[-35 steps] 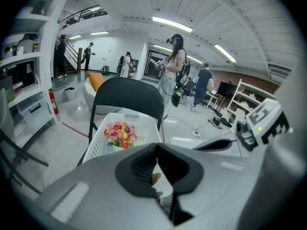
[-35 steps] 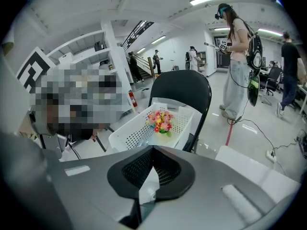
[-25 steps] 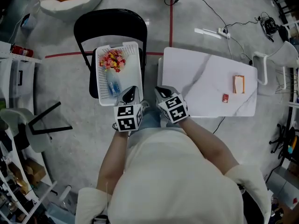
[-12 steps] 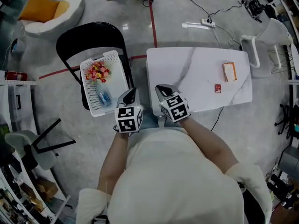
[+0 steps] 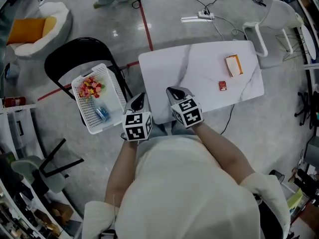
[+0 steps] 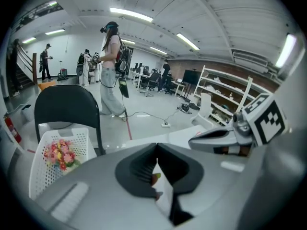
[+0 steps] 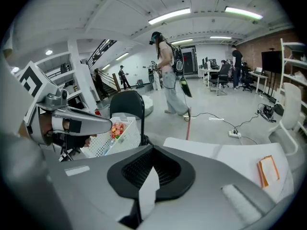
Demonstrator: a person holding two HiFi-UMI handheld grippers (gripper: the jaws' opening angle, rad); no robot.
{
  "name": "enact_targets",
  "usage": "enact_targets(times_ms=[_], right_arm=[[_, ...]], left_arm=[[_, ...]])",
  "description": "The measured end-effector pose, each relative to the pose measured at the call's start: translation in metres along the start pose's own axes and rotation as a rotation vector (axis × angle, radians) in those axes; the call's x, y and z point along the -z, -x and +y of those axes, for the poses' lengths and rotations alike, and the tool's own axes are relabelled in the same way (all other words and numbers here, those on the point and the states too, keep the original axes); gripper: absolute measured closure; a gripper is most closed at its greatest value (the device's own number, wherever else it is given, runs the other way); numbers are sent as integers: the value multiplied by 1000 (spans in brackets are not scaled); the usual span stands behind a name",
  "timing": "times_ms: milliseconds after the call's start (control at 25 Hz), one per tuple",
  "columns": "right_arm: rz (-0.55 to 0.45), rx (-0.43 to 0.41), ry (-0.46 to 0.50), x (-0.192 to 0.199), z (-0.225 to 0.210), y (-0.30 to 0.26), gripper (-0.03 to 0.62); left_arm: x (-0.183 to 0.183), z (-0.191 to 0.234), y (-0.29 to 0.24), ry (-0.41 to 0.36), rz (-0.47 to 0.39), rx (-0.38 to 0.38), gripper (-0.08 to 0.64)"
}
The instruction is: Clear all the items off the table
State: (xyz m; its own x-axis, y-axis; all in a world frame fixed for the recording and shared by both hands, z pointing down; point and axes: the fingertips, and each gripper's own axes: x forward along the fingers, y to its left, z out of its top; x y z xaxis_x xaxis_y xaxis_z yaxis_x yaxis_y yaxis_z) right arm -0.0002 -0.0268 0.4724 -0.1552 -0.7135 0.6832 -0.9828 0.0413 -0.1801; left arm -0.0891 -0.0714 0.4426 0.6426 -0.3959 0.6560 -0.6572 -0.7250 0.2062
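A white marble-patterned table (image 5: 199,71) carries an orange box (image 5: 233,65) and a small red item (image 5: 222,85) near its right end. The orange box (image 7: 266,170) also shows at the right of the right gripper view. Left of the table, a white basket (image 5: 85,114) rests on a black chair (image 5: 70,54) and holds a flower bunch (image 5: 90,87) and a blue item (image 5: 102,114). My left gripper (image 5: 139,100) is shut just off the table's near left corner. My right gripper (image 5: 175,92) is shut over the table's near edge. Nothing is held by either.
A power strip (image 5: 198,18) and cables lie on the floor beyond the table. A white chair (image 5: 271,24) stands at the table's far right. A dark stool (image 5: 47,166) is at the left. A person with a backpack (image 7: 170,73) stands beyond the table, with others farther back.
Both grippers have swung right, away from the basket and toward the table's near edge. Basket and chair now sit farther left in the head view, and the table lies more in front.
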Motion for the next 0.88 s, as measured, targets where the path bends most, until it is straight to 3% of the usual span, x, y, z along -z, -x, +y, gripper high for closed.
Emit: enact_targets(times_ms=[880], right_arm=[[-39,179,-224,61,-162,78,594]], left_arm=[[-2,-153,-87,-126,88,152,551]])
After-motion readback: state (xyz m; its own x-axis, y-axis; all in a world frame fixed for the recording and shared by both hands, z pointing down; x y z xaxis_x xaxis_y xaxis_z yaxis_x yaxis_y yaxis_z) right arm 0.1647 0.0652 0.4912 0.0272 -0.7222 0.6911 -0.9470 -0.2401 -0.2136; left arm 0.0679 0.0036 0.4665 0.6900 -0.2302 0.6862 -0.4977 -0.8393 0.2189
